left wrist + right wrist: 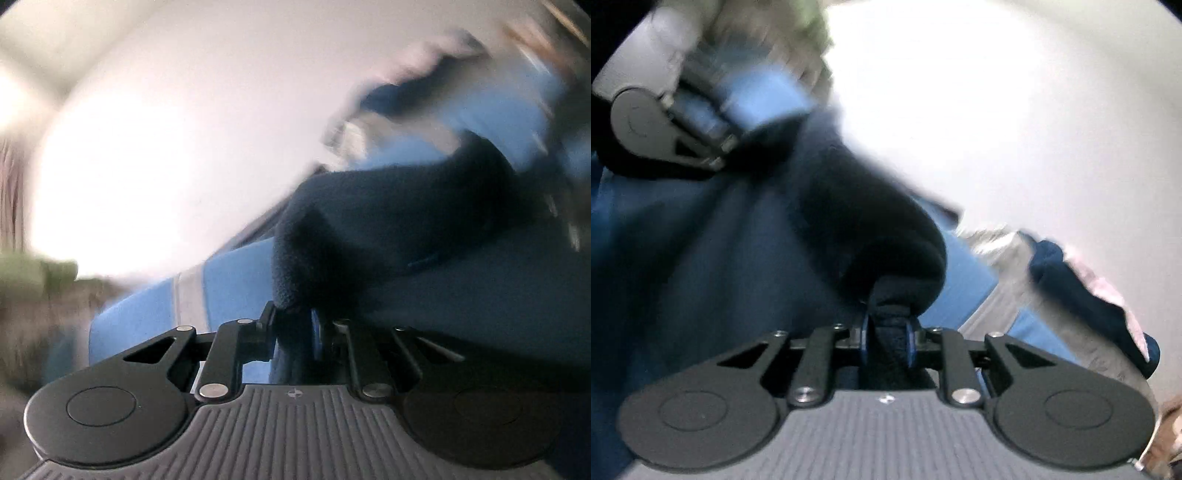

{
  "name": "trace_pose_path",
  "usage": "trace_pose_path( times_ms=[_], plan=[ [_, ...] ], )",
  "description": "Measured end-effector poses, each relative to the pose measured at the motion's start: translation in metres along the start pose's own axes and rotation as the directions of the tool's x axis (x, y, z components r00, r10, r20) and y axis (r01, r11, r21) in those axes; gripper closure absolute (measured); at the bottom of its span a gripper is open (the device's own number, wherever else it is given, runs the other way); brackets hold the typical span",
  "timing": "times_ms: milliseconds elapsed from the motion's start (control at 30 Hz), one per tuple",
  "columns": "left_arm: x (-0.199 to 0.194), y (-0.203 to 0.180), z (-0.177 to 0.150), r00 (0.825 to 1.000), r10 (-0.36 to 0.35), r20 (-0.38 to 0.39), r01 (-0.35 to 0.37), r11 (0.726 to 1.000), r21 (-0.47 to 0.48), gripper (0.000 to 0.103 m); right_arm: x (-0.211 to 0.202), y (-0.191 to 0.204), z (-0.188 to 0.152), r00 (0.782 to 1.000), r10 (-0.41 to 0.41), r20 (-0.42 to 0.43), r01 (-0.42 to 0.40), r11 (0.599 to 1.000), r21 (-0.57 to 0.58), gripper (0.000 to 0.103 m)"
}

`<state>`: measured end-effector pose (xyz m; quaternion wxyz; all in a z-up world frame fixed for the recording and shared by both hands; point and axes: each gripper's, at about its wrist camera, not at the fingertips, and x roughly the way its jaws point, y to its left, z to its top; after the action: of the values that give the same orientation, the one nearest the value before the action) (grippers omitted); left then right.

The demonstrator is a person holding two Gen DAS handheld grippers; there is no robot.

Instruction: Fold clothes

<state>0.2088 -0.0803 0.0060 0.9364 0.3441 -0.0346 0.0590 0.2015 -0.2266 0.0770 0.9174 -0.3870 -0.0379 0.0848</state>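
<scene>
Each wrist camera sits just behind its own jaws, looking forward along them, very close to the dark blue garment [406, 221] both views share.

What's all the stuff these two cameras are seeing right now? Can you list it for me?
Dark navy garment: one, navy with a fleecy look, bunched between both grippers, filling the lower middle of each view.
Light blue cloth: one, light blue with a pale grey stripe, lying beneath the navy garment.
White surface: one, bright white, behind the clothes; blurred.
Greenish shape: one, green, left edge of the left view; too blurred to name.
Left gripper: one, black, shut on the navy garment.
Right gripper: one, black with blue pads, shut on the navy garment.
</scene>
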Motion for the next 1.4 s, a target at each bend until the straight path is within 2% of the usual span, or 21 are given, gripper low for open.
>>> trace_pose_path(
  times_ms=[67, 133, 233, 267, 333, 367, 400, 433, 467, 500, 533, 567, 600, 667, 767, 833, 900, 1000, 1100, 1200, 1400],
  plan=[
    [0.021, -0.020, -0.017, 0.990, -0.088, -0.111, 0.094, 0.994, 0.056, 0.084, 0.020, 0.009, -0.013, 0.994, 0.041, -0.099, -0.040, 0.999, 0.010, 0.083],
    [0.031, -0.036, -0.029, 0.980, -0.111, -0.164, 0.130, 0.986, 0.109, 0.084, 0.038, 0.019, -0.024, 0.980, 0.092, -0.179, -0.092, 0.996, 0.011, 0.083],
    [0.045, -0.044, -0.032, 0.963, -0.144, -0.227, 0.176, 0.977, 0.124, 0.084, 0.054, 0.026, -0.033, 0.958, 0.131, -0.254, -0.130, 0.991, 0.022, 0.071],
    [0.048, -0.043, -0.031, 0.959, -0.155, -0.239, 0.187, 0.975, 0.119, 0.084, 0.060, 0.026, -0.034, 0.946, 0.151, -0.287, -0.146, 0.989, 0.040, 0.062],
    [0.053, -0.041, -0.028, 0.949, -0.174, -0.262, 0.208, 0.972, 0.108, 0.083, 0.070, 0.025, -0.037, 0.920, 0.188, -0.344, -0.170, 0.982, 0.083, 0.061],
    [0.054, -0.039, -0.026, 0.945, -0.182, -0.273, 0.216, 0.971, 0.101, 0.083, 0.071, 0.025, -0.038, 0.915, 0.195, -0.353, -0.175, 0.981, 0.088, 0.058],
    [0.055, -0.035, -0.024, 0.939, -0.193, -0.285, 0.226, 0.970, 0.086, 0.083, 0.072, 0.025, -0.036, 0.907, 0.198, -0.371, -0.178, 0.980, 0.088, 0.048],
    [0.056, -0.029, -0.021, 0.926, -0.218, -0.309, 0.246, 0.968, 0.054, 0.078, 0.073, 0.025, -0.033, 0.897, 0.201, -0.393, -0.181, 0.979, 0.089, 0.041],
    [0.058, -0.023, -0.018, 0.906, -0.251, -0.340, 0.271, 0.962, 0.013, 0.072, 0.074, 0.025, -0.031, 0.887, 0.204, -0.414, -0.184, 0.979, 0.089, 0.020],
    [0.060, -0.016, -0.014, 0.885, -0.285, -0.370, 0.295, 0.955, -0.030, 0.050, 0.072, 0.022, -0.029, 0.884, 0.207, -0.419, -0.182, 0.978, 0.098, 0.007],
    [0.062, -0.010, -0.010, 0.861, -0.311, -0.403, 0.312, 0.948, -0.065, 0.025, 0.069, 0.017, -0.026, 0.883, 0.209, -0.420, -0.179, 0.978, 0.110, 0.006],
    [0.061, -0.001, -0.006, 0.844, -0.324, -0.427, 0.312, 0.945, -0.101, 0.020, 0.064, 0.011, -0.022, 0.883, 0.211, -0.419, -0.176, 0.977, 0.120, 0.005],
    [0.059, 0.010, -0.002, 0.834, -0.332, -0.441, 0.301, 0.943, -0.140, 0.019, 0.059, 0.004, -0.019, 0.883, 0.213, -0.418, -0.174, 0.976, 0.130, 0.001],
    [0.054, 0.033, 0.007, 0.818, -0.349, -0.458, 0.280, 0.936, -0.213, 0.019, 0.046, -0.011, -0.010, 0.874, 0.227, -0.430, -0.175, 0.972, 0.157, 0.000],
    [0.036, 0.076, 0.021, 0.812, -0.377, -0.445, 0.258, 0.916, -0.306, 0.019, 0.021, -0.033, -0.001, 0.855, 0.263, -0.447, -0.186, 0.960, 0.209, 0.000],
    [0.018, 0.106, 0.028, 0.813, -0.385, -0.437, 0.241, 0.905, -0.351, 0.019, -0.004, -0.047, 0.002, 0.837, 0.300, -0.457, -0.205, 0.947, 0.246, 0.000],
    [0.009, 0.136, 0.031, 0.805, -0.389, -0.447, 0.211, 0.893, -0.398, 0.019, -0.031, -0.058, 0.006, 0.816, 0.343, -0.465, -0.224, 0.930, 0.293, 0.000],
    [-0.008, 0.178, 0.035, 0.775, -0.424, -0.469, 0.161, 0.850, -0.502, 0.019, -0.068, -0.068, 0.010, 0.779, 0.423, -0.463, -0.252, 0.887, 0.387, 0.000],
    [-0.030, 0.211, 0.040, 0.757, -0.446, -0.477, 0.122, 0.814, -0.567, 0.019, -0.093, -0.073, 0.016, 0.747, 0.504, -0.434, -0.289, 0.834, 0.470, 0.000],
    [-0.055, 0.242, 0.042, 0.755, -0.450, -0.477, 0.092, 0.793, -0.602, 0.019, -0.109, -0.080, 0.030, 0.731, 0.557, -0.395, -0.318, 0.790, 0.524, 0.000],
    [-0.103, 0.306, 0.022, 0.755, -0.476, -0.450, 0.038, 0.718, -0.695, 0.019, -0.143, -0.084, 0.060, 0.693, 0.653, -0.305, -0.377, 0.689, 0.619, 0.000]
  ],
)
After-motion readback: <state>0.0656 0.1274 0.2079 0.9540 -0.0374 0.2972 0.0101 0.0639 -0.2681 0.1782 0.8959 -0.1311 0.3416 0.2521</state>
